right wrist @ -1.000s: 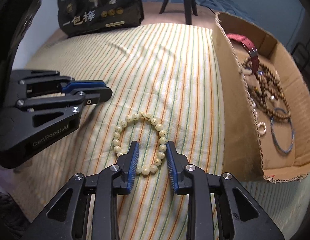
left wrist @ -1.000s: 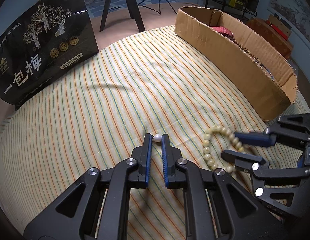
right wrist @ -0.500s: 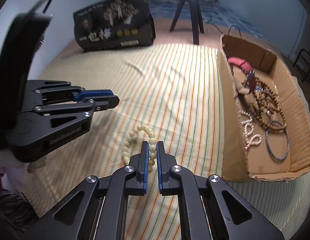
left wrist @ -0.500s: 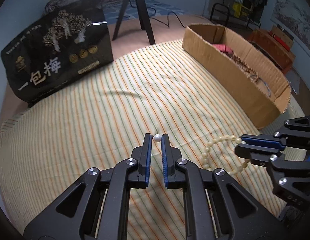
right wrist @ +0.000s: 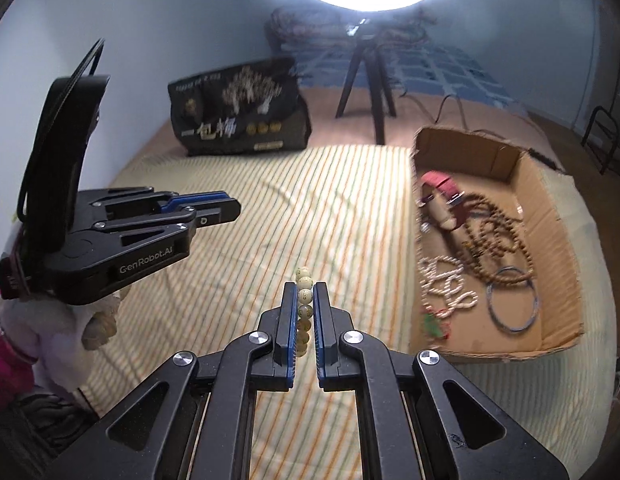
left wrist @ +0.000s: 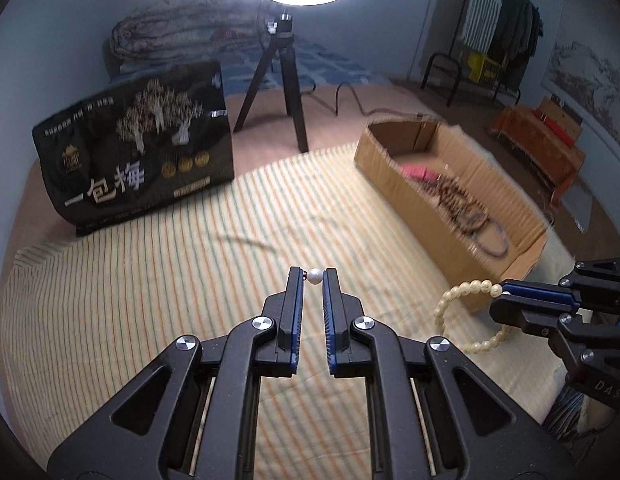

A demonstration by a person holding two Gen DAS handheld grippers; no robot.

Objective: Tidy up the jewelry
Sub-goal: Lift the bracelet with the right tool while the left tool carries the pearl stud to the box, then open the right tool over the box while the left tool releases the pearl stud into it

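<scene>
My left gripper [left wrist: 313,276] is shut on a small white pearl [left wrist: 314,276] pinched at its fingertips, lifted above the striped cloth. My right gripper [right wrist: 304,290] is shut on a cream bead bracelet [right wrist: 304,296], which hangs edge-on between the pads. In the left wrist view the same bracelet [left wrist: 457,308] dangles as a loop from the right gripper [left wrist: 505,298] at the right edge. In the right wrist view the left gripper [right wrist: 230,208] is at the left, seen side-on. An open cardboard box [right wrist: 557,220] to the right holds brown bead strands, a red strap, a white cord and a metal ring.
A black printed bag [left wrist: 138,148] stands at the far edge of the striped cloth [left wrist: 190,280]. A tripod [left wrist: 282,80] with a bright ring light stands behind it. A person's sleeve [right wrist: 6,344] shows at the lower left of the right wrist view.
Both grippers have risen away from the cloth. The right gripper shut on the bracelet and lifted it off the cloth. The left one kept the pearl pinched throughout.
</scene>
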